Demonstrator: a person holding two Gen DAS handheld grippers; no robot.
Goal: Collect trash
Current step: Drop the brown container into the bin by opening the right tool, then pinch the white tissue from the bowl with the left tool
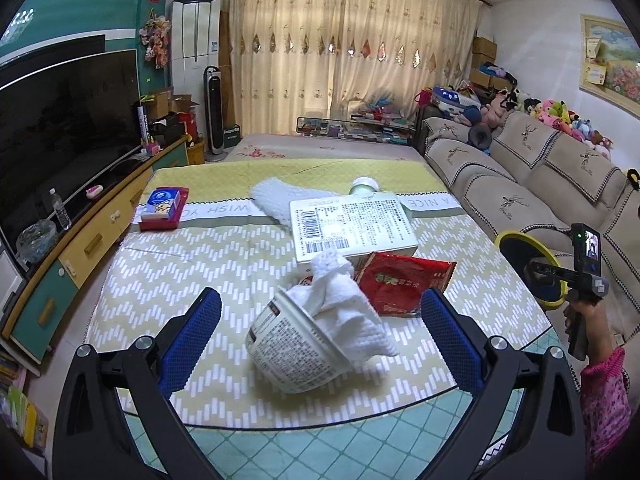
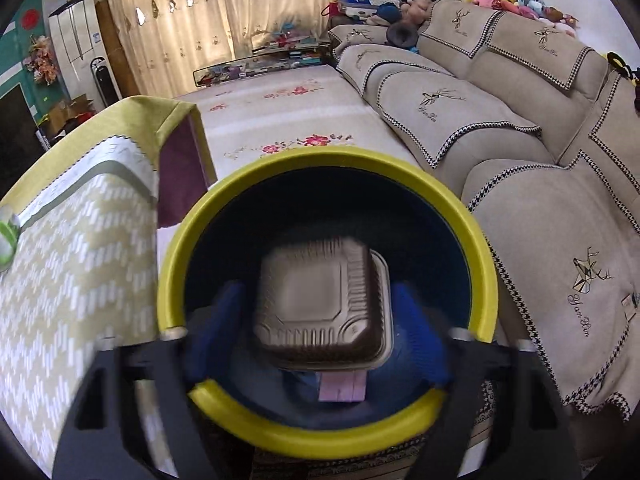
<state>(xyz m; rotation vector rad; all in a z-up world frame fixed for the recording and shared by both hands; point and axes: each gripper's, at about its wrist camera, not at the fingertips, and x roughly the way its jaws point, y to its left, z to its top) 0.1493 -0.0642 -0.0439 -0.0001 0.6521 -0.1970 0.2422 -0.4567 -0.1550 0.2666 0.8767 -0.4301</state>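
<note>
A brown food box is dropping into the yellow bin.

The brown box [image 2: 322,304] is over the open bin [image 2: 476,248], between the blue tongs of the right gripper [image 2: 320,332]; those tongs stand apart and do not seem to squeeze it; I think this drop is almost done. Over on the table [image 1: 152,300] the left gripper [image 1: 320,344] waits with tongs wide apart around the tipped paper cup [image 1: 292,356] and its white tissue [image 1: 344,308]; next they must close on the cup.

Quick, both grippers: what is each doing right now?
Left gripper: open, holding nothing.
Right gripper: open, foil tray between its fingers over the bin.
</note>
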